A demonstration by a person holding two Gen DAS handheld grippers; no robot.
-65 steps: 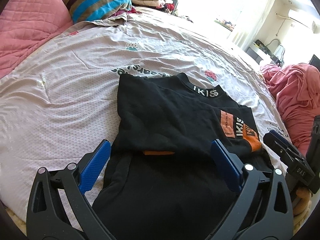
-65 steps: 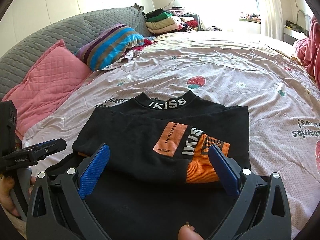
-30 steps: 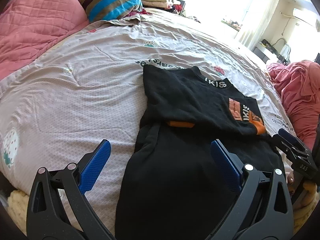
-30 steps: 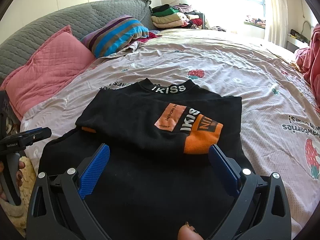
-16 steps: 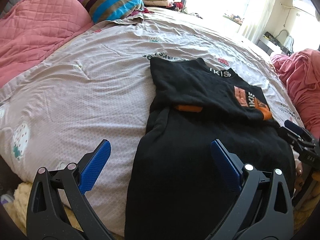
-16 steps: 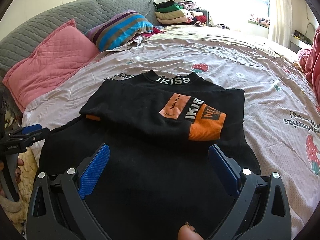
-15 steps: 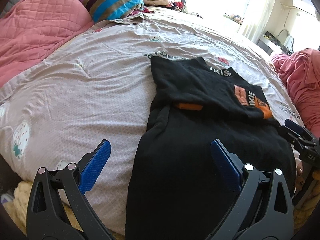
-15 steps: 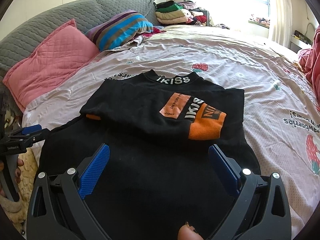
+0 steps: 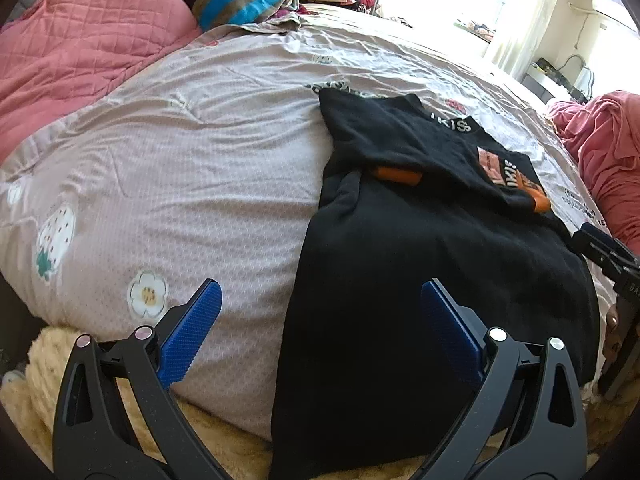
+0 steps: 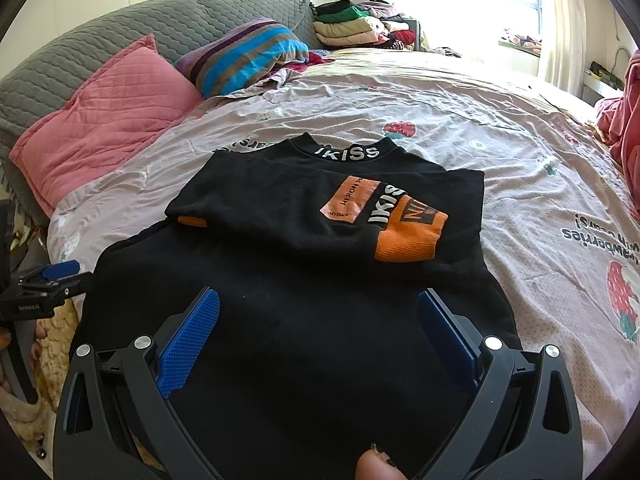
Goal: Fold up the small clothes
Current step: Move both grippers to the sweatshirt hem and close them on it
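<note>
Sunlit bed (image 10: 480, 112) carries a black sweatshirt (image 10: 320, 300), sleeves folded in. Your left tool (image 9: 320, 336) and right tool (image 10: 318, 332) gape empty at six o'clock; likely next, grip the hem and fold toward twelve.

**A big bed with a shirt on it**

The bed (image 10: 460, 112) has a light cover with strawberries and flowers. A black shirt (image 10: 304, 280) lies flat on it, sleeves folded in. A pink pillow (image 10: 108, 120) and a striped pillow (image 10: 244, 56) lie at the far end, near a pile of clothes (image 10: 352, 24).
</note>
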